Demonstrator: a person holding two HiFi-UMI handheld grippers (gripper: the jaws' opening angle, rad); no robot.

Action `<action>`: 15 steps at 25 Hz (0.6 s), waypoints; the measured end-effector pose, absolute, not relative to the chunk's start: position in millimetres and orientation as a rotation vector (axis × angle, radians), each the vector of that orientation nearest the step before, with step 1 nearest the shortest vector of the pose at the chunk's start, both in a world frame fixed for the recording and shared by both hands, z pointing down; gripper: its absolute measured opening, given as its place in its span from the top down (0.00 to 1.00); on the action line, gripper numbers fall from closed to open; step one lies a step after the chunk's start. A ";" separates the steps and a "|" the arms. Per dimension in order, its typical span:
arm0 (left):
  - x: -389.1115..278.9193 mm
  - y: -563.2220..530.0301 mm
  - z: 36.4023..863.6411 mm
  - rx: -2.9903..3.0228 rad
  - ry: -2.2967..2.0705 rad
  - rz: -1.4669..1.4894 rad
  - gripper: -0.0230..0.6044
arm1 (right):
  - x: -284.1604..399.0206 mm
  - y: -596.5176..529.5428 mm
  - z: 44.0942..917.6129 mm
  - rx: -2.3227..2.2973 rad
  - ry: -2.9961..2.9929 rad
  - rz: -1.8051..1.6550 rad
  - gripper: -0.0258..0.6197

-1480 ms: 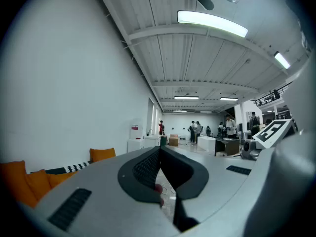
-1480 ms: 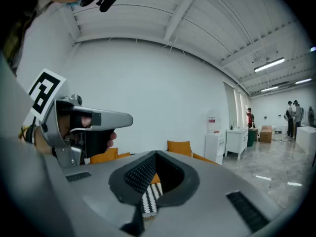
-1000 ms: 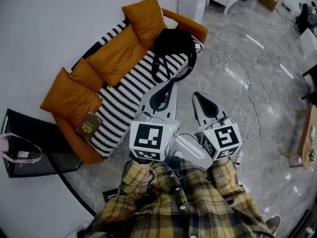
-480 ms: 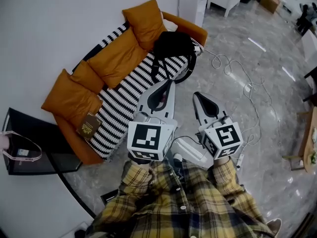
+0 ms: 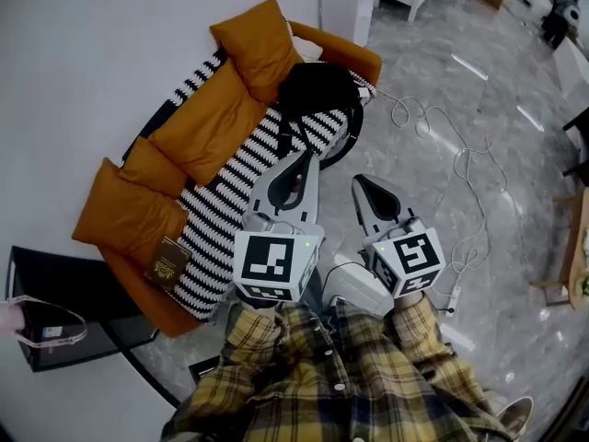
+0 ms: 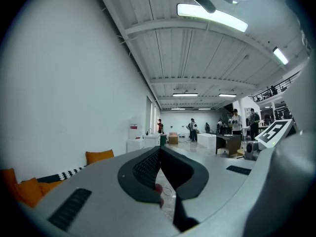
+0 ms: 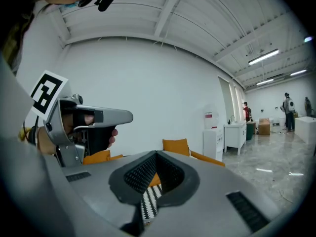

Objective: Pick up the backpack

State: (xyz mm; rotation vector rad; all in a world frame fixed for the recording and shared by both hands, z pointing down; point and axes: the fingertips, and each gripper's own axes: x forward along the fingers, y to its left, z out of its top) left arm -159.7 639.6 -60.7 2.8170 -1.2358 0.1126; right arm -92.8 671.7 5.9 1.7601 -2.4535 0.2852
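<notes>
A person in a yellow plaid shirt [image 5: 331, 385] holds two grey moulded-plastic grippers out over a sofa [image 5: 138, 215], seen from above. The left gripper [image 5: 307, 158], at centre frame, has its jaws clenched tip to tip with nothing between the ribbed black pads. The right gripper [image 5: 360, 182], just right of it, is likewise closed and empty. Each carries a white cube printed with black square markers at its near end.

The backpack [image 5: 317, 86], black, soft and slumped, sits at upper centre on the right end of the sofa. Its dark straps trail down over a black-and-white striped throw [image 5: 225, 196] and past the seat's front edge. The left gripper's tip lies just below those straps in the frame, near them but not touching. The right gripper's tip sits lower and to the right, over the floor [image 5: 497, 210] and further from the bag.

The sofa's plump orange cushions run diagonally from upper centre to left. A small brown book [image 5: 166, 260] rests on the lower-left seat. The floor is polished grey marble, with a thin white cable [image 5: 433, 132] looping across it at upper right.
</notes>
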 end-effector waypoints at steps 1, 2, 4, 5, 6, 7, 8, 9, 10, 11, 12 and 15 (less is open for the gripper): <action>-163.0 622.7 -60.3 2.814 -1.236 0.117 0.93 | -95.8 656.5 6.6 1.762 -2.449 0.287 0.94; -166.2 605.6 -60.5 2.811 -1.235 0.118 0.93 | -98.8 641.0 7.0 1.765 -2.444 0.286 0.94; -171.4 573.8 -61.1 2.815 -1.227 0.120 0.93 | -104.1 610.9 8.1 1.774 -2.430 0.278 0.94; -173.2 559.6 -61.0 2.821 -1.220 0.125 0.93 | -106.4 597.0 8.8 1.782 -2.422 0.276 0.94; -174.9 546.4 -60.8 2.828 -1.211 0.131 0.93 | -108.4 584.0 9.4 1.790 -2.415 0.277 0.94; -176.7 534.2 -60.5 2.832 -1.203 0.135 0.93 | -110.5 571.9 9.6 1.798 -2.409 0.279 0.94; -178.9 522.5 -60.2 2.834 -1.194 0.137 0.93 | -112.5 560.8 9.5 1.805 -2.405 0.281 0.94; -181.3 511.4 -59.7 2.835 -1.186 0.137 0.93 | -114.3 550.3 9.1 1.812 -2.400 0.281 0.94; -183.9 500.8 -58.8 2.836 -1.178 0.137 0.93 | -116.0 540.4 8.9 1.819 -2.394 0.282 0.94; -186.5 491.0 -57.4 2.835 -1.171 0.137 0.93 | -117.6 531.5 9.1 1.825 -2.387 0.282 0.94; -189.1 481.9 -55.8 2.834 -1.163 0.136 0.93 | -119.0 523.5 9.8 1.832 -2.378 0.283 0.94; -193.5 459.0 -53.9 2.832 -1.141 0.125 0.93 | -121.7 504.0 11.8 1.849 -2.350 0.279 0.94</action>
